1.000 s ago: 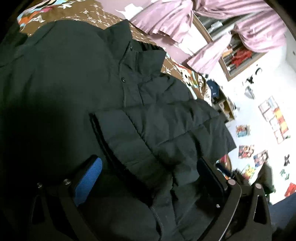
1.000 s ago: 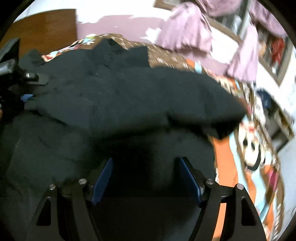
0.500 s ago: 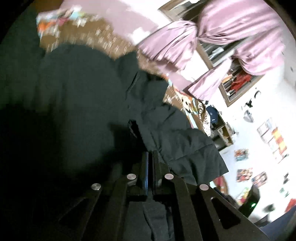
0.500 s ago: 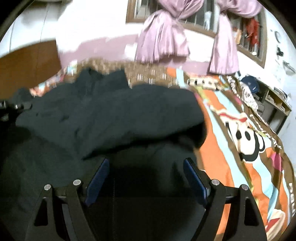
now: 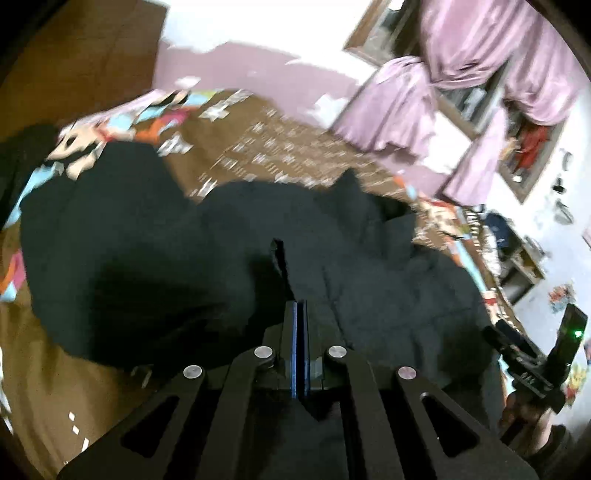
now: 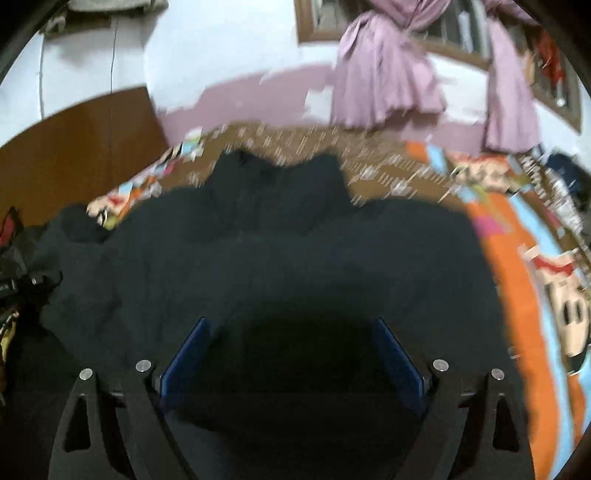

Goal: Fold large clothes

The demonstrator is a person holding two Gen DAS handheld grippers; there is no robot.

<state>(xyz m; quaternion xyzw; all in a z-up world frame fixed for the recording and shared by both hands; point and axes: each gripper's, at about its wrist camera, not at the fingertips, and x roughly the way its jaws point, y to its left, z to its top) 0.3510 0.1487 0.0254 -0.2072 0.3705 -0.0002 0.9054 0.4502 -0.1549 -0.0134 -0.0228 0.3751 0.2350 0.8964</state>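
A dark, padded jacket (image 5: 388,280), quilted in broad panels and with its collar toward the far wall, lies spread over a bed; motion blur softens its outline in both views. In the left wrist view, the left gripper (image 5: 298,314) is clenched, its blue pads pressed together on a raised ridge of jacket fabric that runs up from the jaws. In the right wrist view, the jacket (image 6: 280,236) fills the middle ground and extends beneath the right gripper (image 6: 291,354), whose jaws are opening; its blue pads (image 6: 186,354) stand wide apart, with dark cloth seen between them but neither pad pressing on it. At the right edge of the left wrist view, a hand (image 5: 524,421) holds the right gripper's handle beside the jacket. The bedspread (image 6: 517,266) under the jacket is brown with white marks and an orange cartoon print. Behind the jacket, pink curtains (image 6: 384,74) hang at a wood-framed window (image 6: 321,22) in a white and mauve wall.
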